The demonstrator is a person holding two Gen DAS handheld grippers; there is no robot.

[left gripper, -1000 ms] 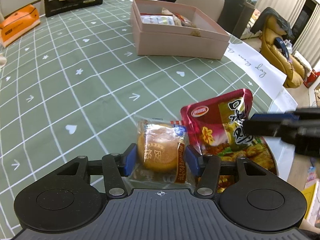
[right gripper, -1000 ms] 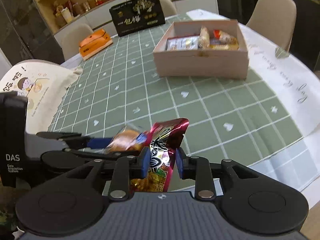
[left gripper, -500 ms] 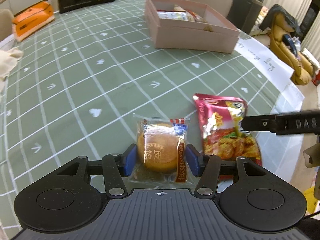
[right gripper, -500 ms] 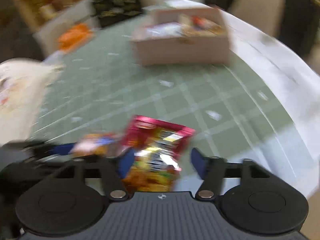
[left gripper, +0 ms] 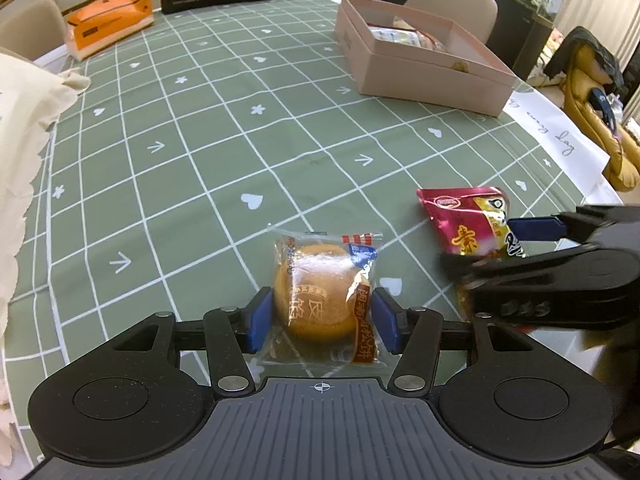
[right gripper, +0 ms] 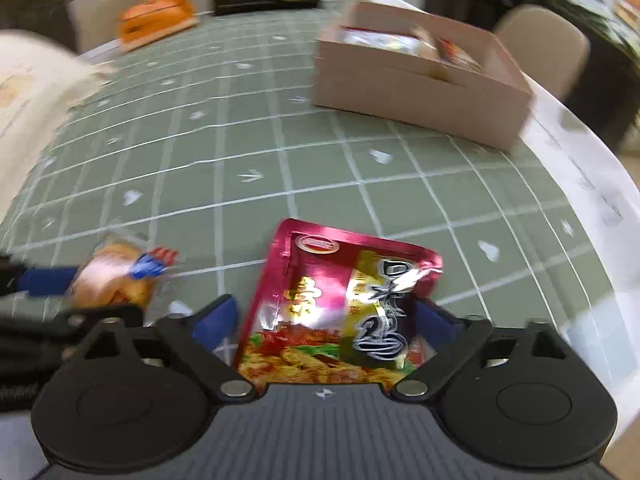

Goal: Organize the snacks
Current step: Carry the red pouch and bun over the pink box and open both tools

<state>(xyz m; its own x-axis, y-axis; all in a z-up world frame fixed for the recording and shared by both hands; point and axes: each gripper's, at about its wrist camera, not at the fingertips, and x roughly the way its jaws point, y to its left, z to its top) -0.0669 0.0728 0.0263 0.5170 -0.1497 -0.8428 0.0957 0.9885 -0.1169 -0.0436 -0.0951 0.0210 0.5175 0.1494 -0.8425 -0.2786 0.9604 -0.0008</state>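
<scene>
Pastry packet lies beside red pouch, box beyond.

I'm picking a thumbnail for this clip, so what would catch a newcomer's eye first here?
Most likely the shiny red snack bag, lying near the table's front edge between the right gripper's open jaws. Next, the golden wrapped pastry to its left, held by the left gripper. Farther back on the green checked tablecloth sits an open pink box with snacks inside.
</scene>
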